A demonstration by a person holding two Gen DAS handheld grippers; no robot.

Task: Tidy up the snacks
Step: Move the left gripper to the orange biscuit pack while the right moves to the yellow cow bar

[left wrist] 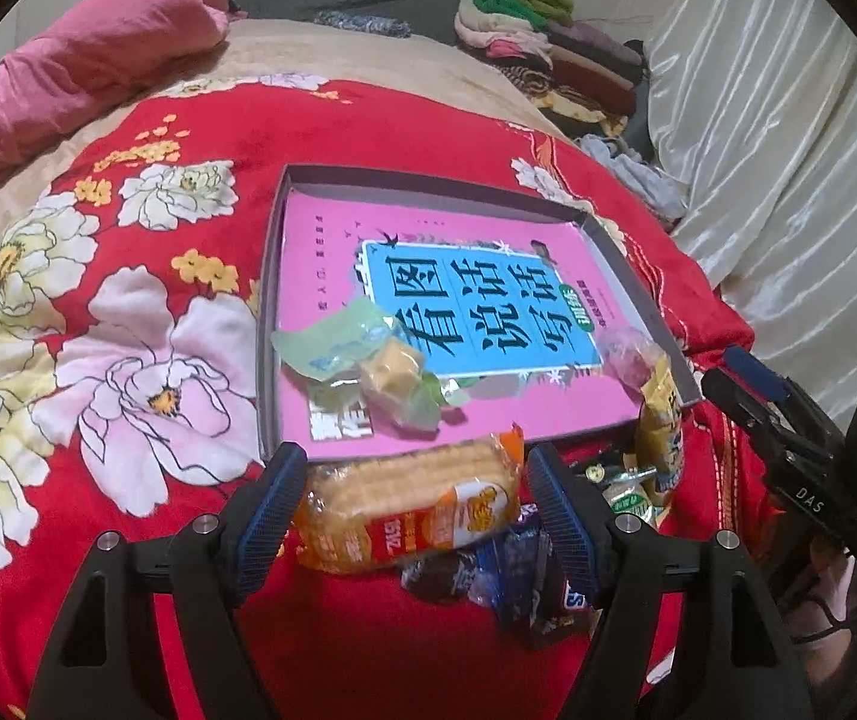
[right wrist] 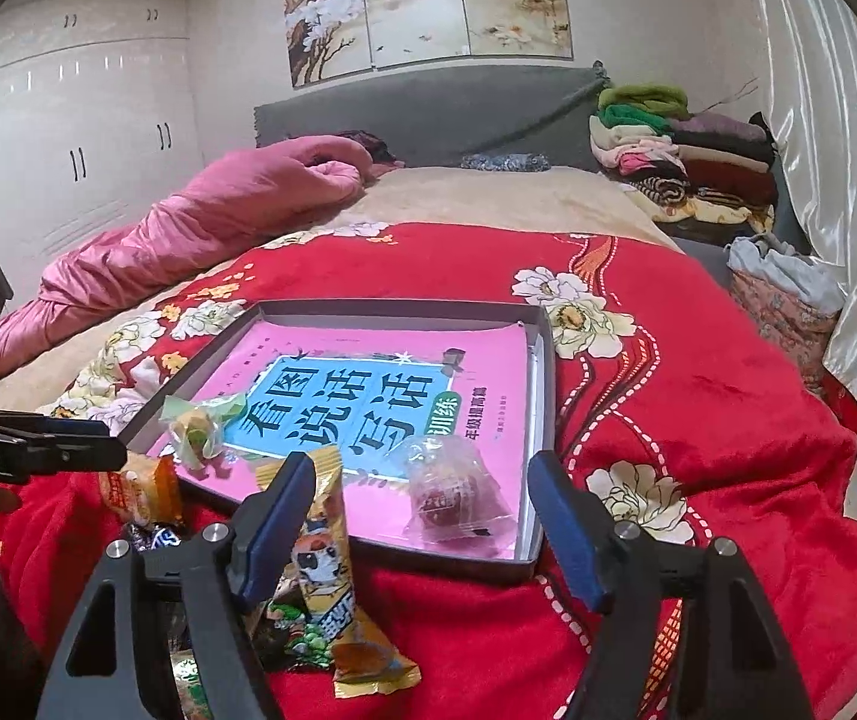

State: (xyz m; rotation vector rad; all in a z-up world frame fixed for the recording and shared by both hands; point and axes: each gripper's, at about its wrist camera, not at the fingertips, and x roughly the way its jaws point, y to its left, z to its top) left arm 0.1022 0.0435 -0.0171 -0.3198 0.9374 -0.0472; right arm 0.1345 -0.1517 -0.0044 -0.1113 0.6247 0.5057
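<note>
cracker pack [left wrist: 410,507] lies on red blanket [left wrist: 128,420] at near edge of box [left wrist: 269,324], between left claw [left wrist: 413,504] fingers, spread, not clearly touching | green sweet [left wrist: 368,360] and clear-wrapped red sweet [right wrist: 449,495] in box on pink book [right wrist: 488,372] | right claw [right wrist: 422,531] spread wide, empty, yellow packet [right wrist: 332,552] by its left finger

tray [right wrist: 539,360] on blanket [right wrist: 698,408] | book [right wrist: 368,360] in tray | biscuit pack [left wrist: 410,504] before tray
</note>
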